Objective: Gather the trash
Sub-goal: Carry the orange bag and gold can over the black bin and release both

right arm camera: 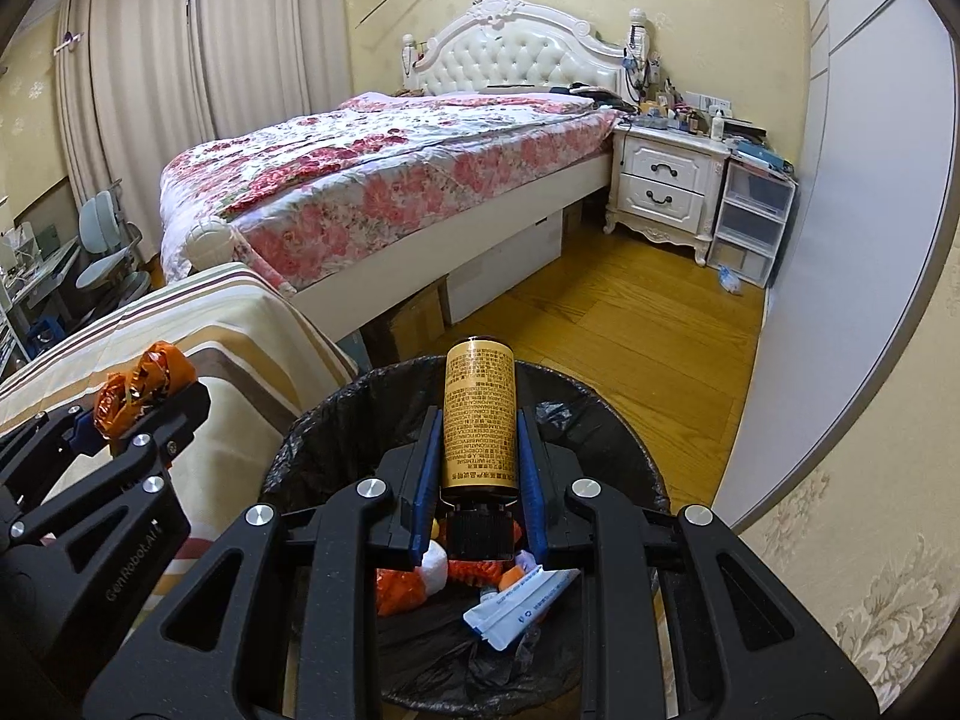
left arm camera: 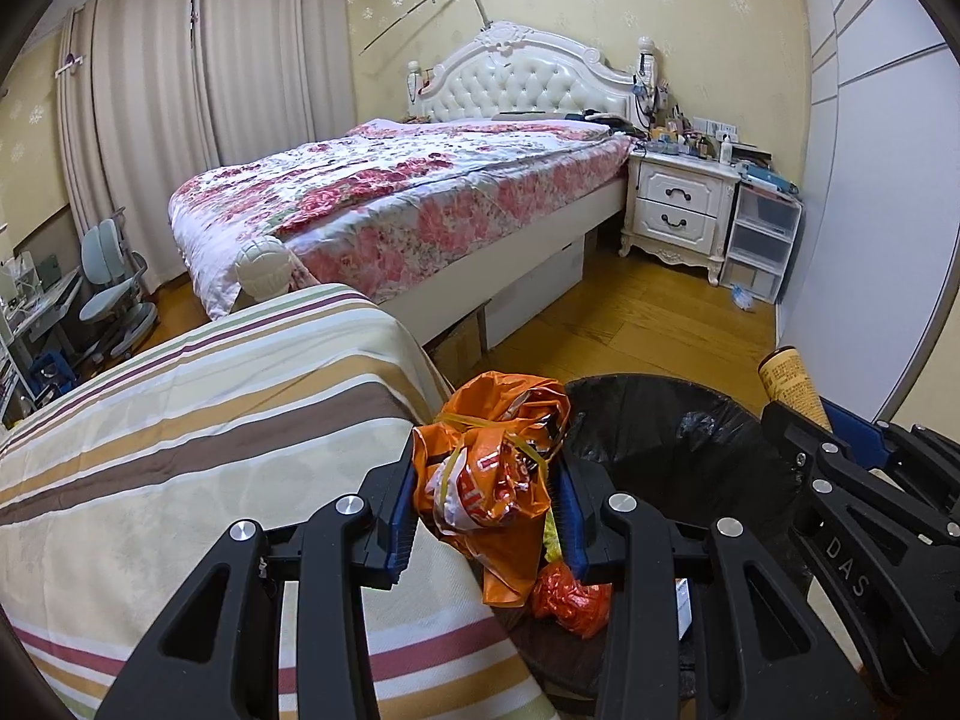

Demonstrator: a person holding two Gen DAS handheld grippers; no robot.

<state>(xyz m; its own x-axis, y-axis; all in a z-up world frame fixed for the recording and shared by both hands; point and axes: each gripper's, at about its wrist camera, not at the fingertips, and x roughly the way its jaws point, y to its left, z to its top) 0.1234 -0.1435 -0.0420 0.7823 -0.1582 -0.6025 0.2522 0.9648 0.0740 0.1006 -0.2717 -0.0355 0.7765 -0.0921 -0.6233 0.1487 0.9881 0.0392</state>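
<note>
Your right gripper (right arm camera: pixel 480 450) clamps the gold bottle (right arm camera: pixel 479 414) above the bin (right arm camera: pixel 600 414); your left gripper (left arm camera: pixel 489 498) clamps the orange wrapper (left arm camera: pixel 492 468) at the rim, where releasing may spill it outside

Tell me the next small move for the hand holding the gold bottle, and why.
Probably open the right gripper and let go. The gold bottle is clamped between its fingers right over the mouth of the black-lined bin, which already has wrappers in it, so it should drop straight in. The left gripper, holding the orange bag at the bin's edge, can follow.
</note>
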